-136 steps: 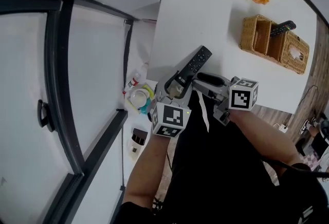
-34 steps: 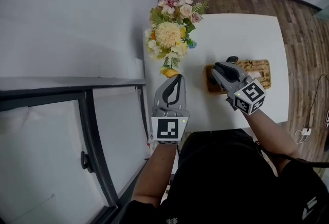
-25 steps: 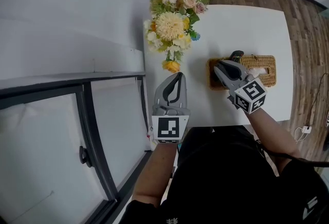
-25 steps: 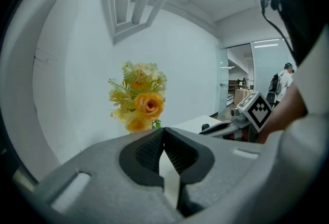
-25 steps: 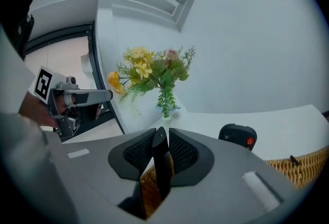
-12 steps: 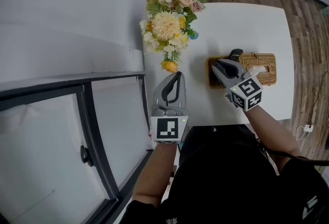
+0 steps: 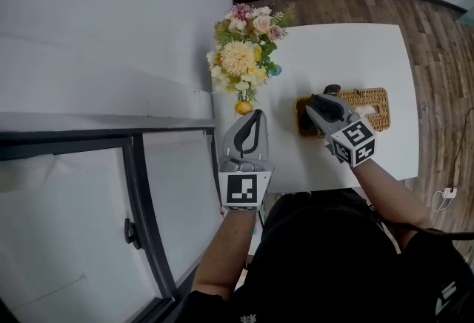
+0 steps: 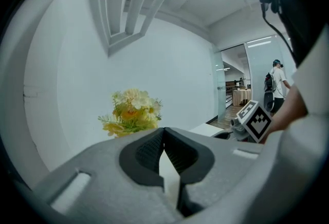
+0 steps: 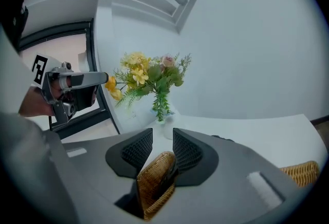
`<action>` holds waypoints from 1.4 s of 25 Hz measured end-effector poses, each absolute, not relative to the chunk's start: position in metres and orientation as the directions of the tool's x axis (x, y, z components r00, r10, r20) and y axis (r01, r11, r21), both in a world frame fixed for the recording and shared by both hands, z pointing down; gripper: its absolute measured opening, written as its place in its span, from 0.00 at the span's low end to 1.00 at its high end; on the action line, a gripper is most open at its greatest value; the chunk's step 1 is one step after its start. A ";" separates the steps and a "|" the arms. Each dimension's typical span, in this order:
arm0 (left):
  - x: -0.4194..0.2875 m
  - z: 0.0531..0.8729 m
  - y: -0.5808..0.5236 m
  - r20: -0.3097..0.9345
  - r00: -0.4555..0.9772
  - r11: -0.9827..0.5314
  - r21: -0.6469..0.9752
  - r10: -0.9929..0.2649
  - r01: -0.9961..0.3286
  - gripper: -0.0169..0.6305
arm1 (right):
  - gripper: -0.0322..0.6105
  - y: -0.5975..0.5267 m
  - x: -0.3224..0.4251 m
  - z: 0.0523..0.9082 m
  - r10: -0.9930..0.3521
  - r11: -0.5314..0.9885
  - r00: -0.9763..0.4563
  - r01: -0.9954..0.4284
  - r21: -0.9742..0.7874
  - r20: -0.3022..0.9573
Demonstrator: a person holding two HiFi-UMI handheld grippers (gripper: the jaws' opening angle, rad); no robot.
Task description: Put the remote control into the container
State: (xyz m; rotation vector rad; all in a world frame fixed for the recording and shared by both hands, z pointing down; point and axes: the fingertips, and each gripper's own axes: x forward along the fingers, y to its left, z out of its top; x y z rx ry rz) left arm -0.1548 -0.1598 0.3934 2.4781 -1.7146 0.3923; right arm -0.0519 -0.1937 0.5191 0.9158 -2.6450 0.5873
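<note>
Head view: the remote control (image 7: 331, 89) is sticking out of the wicker container's (image 7: 374, 101) left end, right of centre, under your right tongs (image 7: 315, 102). Left gripper view: your left tongs (image 8: 164, 135) are sitting closed together. Right gripper view: the jaws are standing apart, having just been opening, with the container's rim between them.

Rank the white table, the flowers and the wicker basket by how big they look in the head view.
1. the white table, by far.
2. the flowers, though they stand taller and nearer the camera, so their lead over the basket is unsure.
3. the wicker basket, partly hidden.
</note>
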 end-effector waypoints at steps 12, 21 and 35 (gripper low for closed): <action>-0.136 0.362 -0.159 0.214 0.364 -0.391 -0.101 -0.907 -0.915 0.03 | 0.25 -0.195 -0.032 0.469 -0.601 0.706 -0.738 -0.670 -0.228 0.306; -0.124 0.332 -0.155 0.146 0.403 -0.419 -0.111 -0.904 -0.901 0.03 | 0.23 -0.196 -0.008 0.418 -0.679 0.677 -0.693 -0.719 -0.160 0.242; -0.137 0.274 -0.145 0.051 0.418 -0.421 -0.114 -0.907 -0.900 0.03 | 0.18 -0.181 0.057 0.329 -0.835 0.525 -0.530 -0.848 -0.075 0.149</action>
